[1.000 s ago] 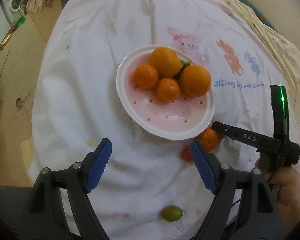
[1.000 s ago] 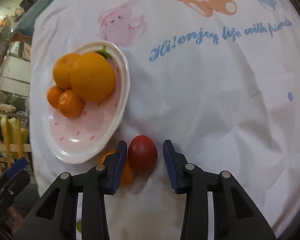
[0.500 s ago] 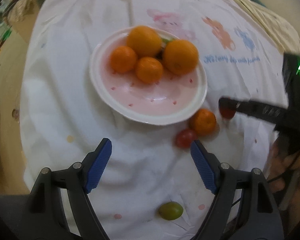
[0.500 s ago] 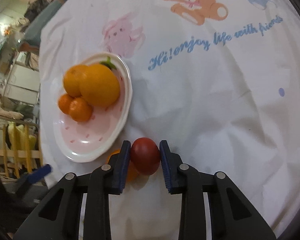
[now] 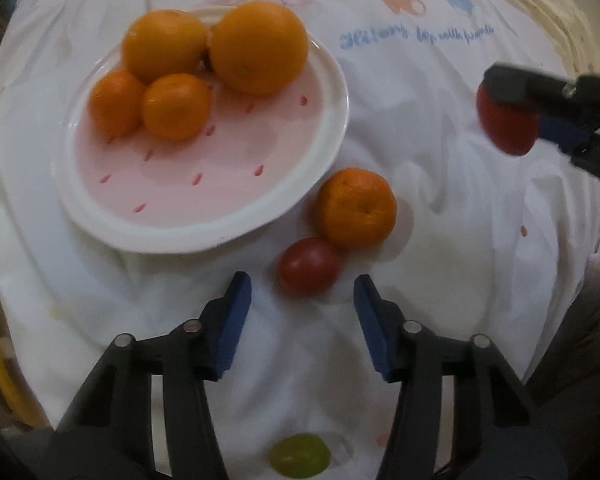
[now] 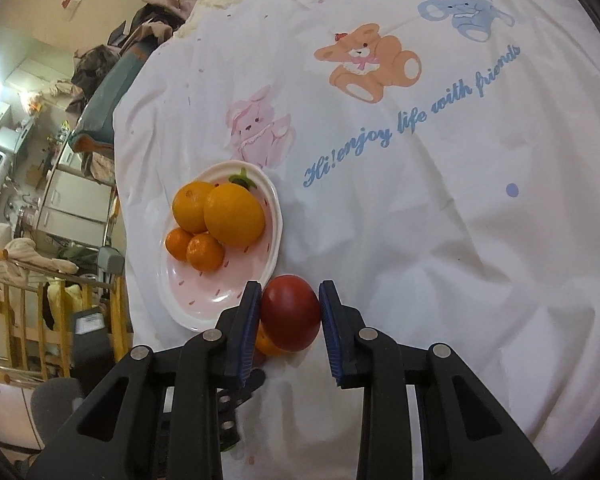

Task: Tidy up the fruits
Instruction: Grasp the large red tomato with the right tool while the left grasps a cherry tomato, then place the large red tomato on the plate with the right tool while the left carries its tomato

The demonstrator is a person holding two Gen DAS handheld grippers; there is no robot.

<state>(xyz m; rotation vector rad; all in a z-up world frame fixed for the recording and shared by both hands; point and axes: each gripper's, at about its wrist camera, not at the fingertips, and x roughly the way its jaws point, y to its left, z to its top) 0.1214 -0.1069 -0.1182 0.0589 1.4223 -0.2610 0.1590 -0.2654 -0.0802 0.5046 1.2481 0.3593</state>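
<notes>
The white cloth [image 6: 440, 240] covers the tabletop. Ahead and left of the right jaws, the pink plate [image 5: 228, 168] gathers four oranges at its far side, leaving the near half free for more fruit. A loose tangerine [image 5: 354, 208] sits beyond the left jaws, just off the plate's rim. The right gripper [image 6: 289, 314] pinches the large red tomato [image 6: 290, 312] between its jaws; a second ago the jaws only straddled it on the cloth, and now it is lifted. The left gripper [image 5: 302, 308], jaws spread, has moved close to the small red tomato [image 5: 308, 266], which lies just ahead between them. A green fruit [image 5: 299, 455] lies behind them.
</notes>
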